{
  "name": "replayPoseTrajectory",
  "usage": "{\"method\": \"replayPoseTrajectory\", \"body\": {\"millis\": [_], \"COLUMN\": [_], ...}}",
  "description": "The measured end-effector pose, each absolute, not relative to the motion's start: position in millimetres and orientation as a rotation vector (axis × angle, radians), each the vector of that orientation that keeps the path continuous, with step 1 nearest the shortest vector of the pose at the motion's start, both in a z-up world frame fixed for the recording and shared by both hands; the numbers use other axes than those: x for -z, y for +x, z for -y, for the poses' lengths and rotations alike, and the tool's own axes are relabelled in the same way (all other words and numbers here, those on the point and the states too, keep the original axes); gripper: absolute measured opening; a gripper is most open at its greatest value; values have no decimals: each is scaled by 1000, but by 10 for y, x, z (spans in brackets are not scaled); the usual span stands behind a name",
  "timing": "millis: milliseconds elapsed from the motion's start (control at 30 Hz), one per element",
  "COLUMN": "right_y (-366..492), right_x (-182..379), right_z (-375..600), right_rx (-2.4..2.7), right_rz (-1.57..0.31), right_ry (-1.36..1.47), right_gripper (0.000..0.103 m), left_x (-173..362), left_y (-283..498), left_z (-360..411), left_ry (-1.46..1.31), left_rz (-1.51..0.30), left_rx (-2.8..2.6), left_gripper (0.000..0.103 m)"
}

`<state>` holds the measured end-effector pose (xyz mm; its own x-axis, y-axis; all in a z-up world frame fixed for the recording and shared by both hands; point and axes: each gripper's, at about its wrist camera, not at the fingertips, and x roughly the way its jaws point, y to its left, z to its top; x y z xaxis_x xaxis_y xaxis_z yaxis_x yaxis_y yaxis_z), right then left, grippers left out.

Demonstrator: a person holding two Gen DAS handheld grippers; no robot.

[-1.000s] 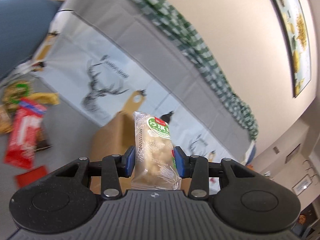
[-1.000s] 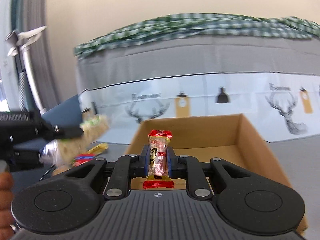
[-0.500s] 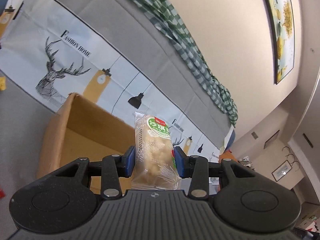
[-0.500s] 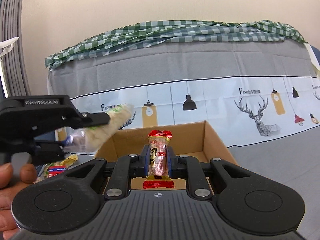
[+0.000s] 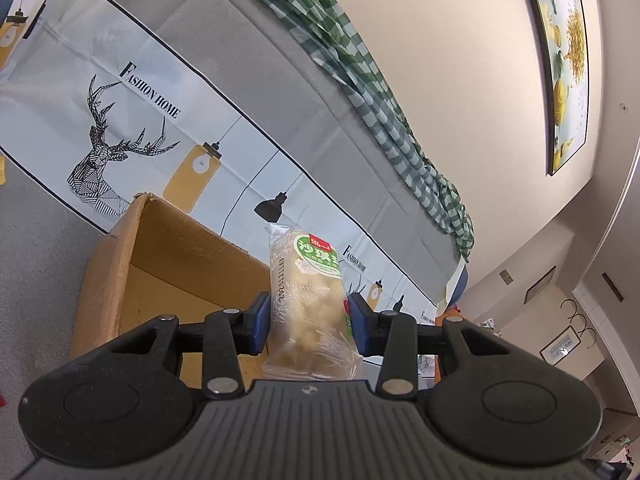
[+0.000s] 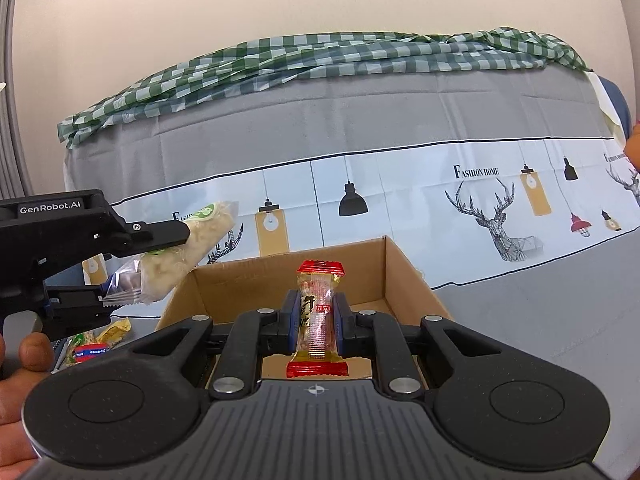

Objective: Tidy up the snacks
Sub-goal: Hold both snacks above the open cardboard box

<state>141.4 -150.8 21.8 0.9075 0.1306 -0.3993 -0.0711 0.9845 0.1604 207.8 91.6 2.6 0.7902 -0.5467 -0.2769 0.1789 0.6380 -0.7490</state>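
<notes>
1. Left wrist view: the left gripper [image 5: 308, 316] has its blue-padded jaws partly open and pressed against both sides of a pale snack pack [image 5: 310, 304], a clear wrapper with a green and red label near its upper end. The pack stands upright between the pads.
2. Behind that pack lies an open cardboard box [image 5: 120, 256]; its inside looks bare in the part that shows. It rests on a grey surface [image 5: 44, 240], in front of a backing covered with a cloth printed with deer and lamps [image 5: 132, 120].
3. A green checked cloth [image 5: 360, 60] is draped along the top of that backing, and a framed picture [image 5: 568, 60] hangs on the beige wall above.
4. Right wrist view: the right gripper [image 6: 318, 322] has its jaws nearly closed on a slim candy bar [image 6: 318, 312], a clear wrapper with red crimped ends, held upright.
5. The same cardboard box [image 6: 408, 276] sits straight ahead of the bar, its opening facing up.
6. At the left, the left gripper [image 6: 136, 256] holds the pale snack pack [image 6: 188, 248] tilted, its far end over the near left corner of the box.
7. Part of a person's hand [image 6: 24, 364] grips that tool at the left edge.
8. Below it, a few loose snack packets [image 6: 96, 344] lie on the grey surface, left of the box.
</notes>
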Motion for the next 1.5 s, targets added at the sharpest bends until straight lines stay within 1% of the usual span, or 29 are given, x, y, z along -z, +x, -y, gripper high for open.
{"method": "replayPoseTrajectory", "body": {"millis": [1500], "right_y": [1428], "right_x": [-187], "right_z": [1474], "right_rx": [-110], "right_rz": [-431], "right_ry": [127], "right_gripper": [18], "left_x": [-42], "left_y": [2064], "left_z": [-922], "left_ry": [-768], "left_rz": [-519], "left_rx": [432], "left_gripper": [45]}}
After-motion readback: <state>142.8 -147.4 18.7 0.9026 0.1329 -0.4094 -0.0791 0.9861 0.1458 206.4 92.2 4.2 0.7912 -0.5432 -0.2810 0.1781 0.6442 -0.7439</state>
